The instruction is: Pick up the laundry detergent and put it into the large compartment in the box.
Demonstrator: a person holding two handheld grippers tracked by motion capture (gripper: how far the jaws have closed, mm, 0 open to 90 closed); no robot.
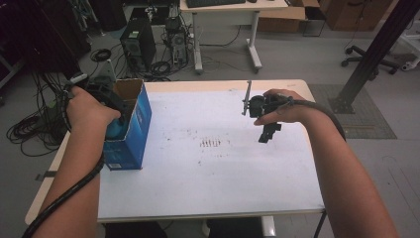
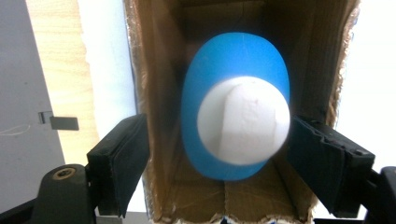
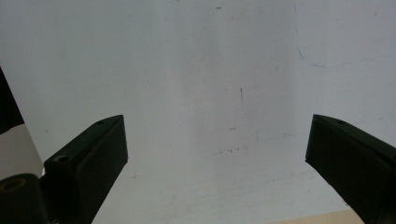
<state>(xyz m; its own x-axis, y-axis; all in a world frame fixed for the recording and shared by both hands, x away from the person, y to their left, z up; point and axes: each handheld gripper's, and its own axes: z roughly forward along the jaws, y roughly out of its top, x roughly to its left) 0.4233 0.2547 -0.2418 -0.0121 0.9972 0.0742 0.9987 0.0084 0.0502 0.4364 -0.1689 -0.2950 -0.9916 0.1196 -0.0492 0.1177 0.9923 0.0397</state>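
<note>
Blue bottle [image 2: 233,84] stands inside the cardboard box [image 2: 163,93], left gripper [image 2: 217,154] jaws spread beside it; we lift straight up, avoiding the walls; right gripper [image 3: 215,154] waits spread wide, holding nothing.

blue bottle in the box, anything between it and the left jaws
Nothing visible: the blue bottle stands white cap up inside the open cardboard box, directly between the left gripper jaws, which stand apart with gaps on both sides.
</note>
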